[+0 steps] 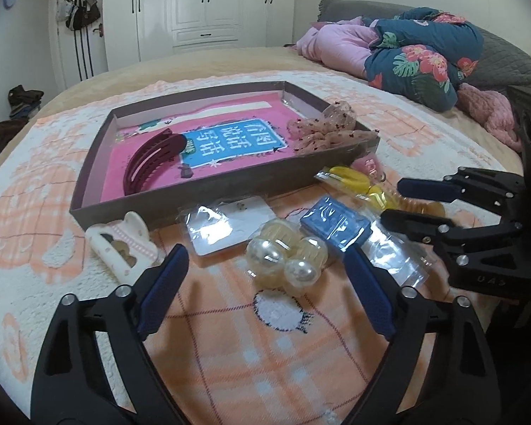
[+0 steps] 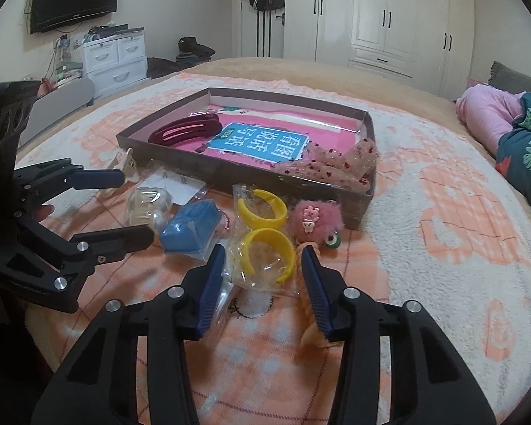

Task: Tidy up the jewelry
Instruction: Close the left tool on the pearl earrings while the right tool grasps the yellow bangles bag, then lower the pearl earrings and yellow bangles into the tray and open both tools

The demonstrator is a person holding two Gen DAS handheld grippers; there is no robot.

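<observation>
Your left gripper (image 1: 267, 279) is spread wide, jaws well apart and holding nothing. Right between its fingertips sits the bagged cluster of pearl bobbles (image 1: 287, 253), resting on the blanket (image 1: 230, 347). Just off your left finger lies the white hair claw (image 1: 122, 249), touching the near wall of the box (image 1: 180, 209). Beyond the pearls, the earring card in its clear sleeve (image 1: 226, 225) lies near that same wall, and by your right finger there is the blue item in plastic (image 1: 334, 226).

Your right gripper (image 2: 263, 276) is also open, about halfway, and grips nothing. The bagged yellow bangles (image 2: 265, 233) sit just ahead of its tips, the nearer one partly between the two fingers. Beside the right finger lies something pale orange and coiled (image 2: 309, 329), possibly a spiral hair tie; the finger hides too much of it to be sure. Ahead and a little right of the bangles sits the pink fluffy charm (image 2: 313, 217), against the box's corner.

Inside the box, well ahead of both grippers, the dark red hair clip (image 1: 152, 163) rests at the left end on the pink book cover (image 1: 226, 141), and the sheer spotted bow (image 1: 325, 125) drapes over the right end, touching the rim.
</observation>
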